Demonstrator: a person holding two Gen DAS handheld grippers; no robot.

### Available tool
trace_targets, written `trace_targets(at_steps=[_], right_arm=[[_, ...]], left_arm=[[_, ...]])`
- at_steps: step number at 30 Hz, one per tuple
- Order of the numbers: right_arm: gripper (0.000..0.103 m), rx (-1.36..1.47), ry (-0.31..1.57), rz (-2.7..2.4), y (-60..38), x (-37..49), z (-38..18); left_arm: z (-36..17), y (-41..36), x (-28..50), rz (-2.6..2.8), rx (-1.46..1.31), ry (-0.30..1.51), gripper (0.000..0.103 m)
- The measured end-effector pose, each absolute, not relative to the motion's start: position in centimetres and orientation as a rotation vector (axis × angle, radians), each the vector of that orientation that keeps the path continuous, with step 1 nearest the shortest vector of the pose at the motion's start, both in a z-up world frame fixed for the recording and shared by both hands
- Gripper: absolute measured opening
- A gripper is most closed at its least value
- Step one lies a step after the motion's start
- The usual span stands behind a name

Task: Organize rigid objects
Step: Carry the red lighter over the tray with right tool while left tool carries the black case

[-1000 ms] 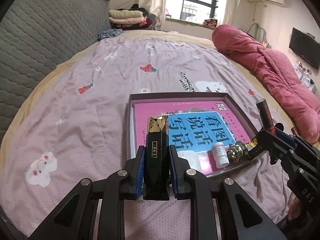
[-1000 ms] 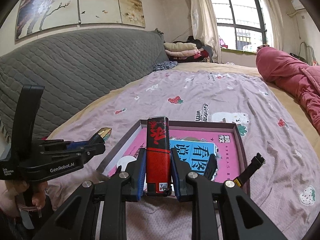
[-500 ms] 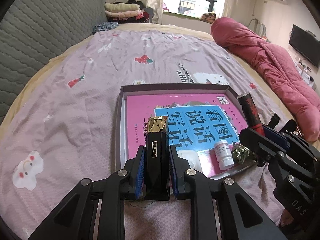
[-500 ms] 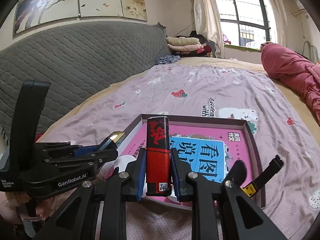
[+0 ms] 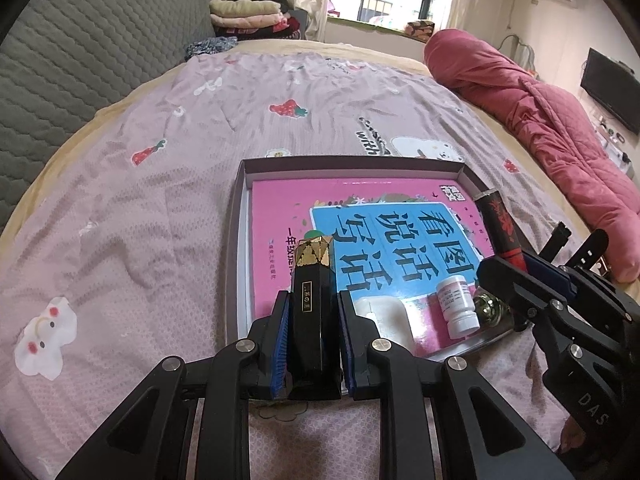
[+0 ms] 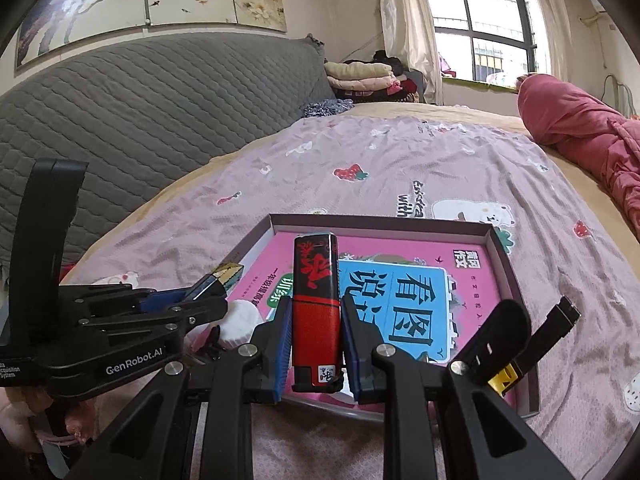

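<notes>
While clamped, each hand-held gripper (image 5: pixel 311 316) holds a box (image 5: pixel 312 312).

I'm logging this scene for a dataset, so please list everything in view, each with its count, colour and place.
tray: 1, dark, on bedspread
book: 1, pink and blue, in tray
pill bottle: 1, white, on book
black box: 1, gold-topped, in left gripper
red box: 1, red and black, in right gripper
bedspread: 1, lilac, printed
quilt: 1, pink, right side
left gripper: 1, black
right gripper: 1, black
</notes>
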State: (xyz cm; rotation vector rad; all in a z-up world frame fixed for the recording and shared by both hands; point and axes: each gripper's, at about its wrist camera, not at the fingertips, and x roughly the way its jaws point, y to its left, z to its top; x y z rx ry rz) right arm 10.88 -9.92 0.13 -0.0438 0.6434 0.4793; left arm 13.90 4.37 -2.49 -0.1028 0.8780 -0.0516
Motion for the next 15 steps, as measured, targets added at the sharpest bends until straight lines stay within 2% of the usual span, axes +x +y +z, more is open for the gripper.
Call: trace_targets(at_steps=[15], right_arm=[[0.023, -0.067, 0.704, 0.470, -9.2, 11.1, -1.1]], left_arm=[[-4.4, 5.6, 14.8, -0.035, -0.154, 0.919, 0.022]])
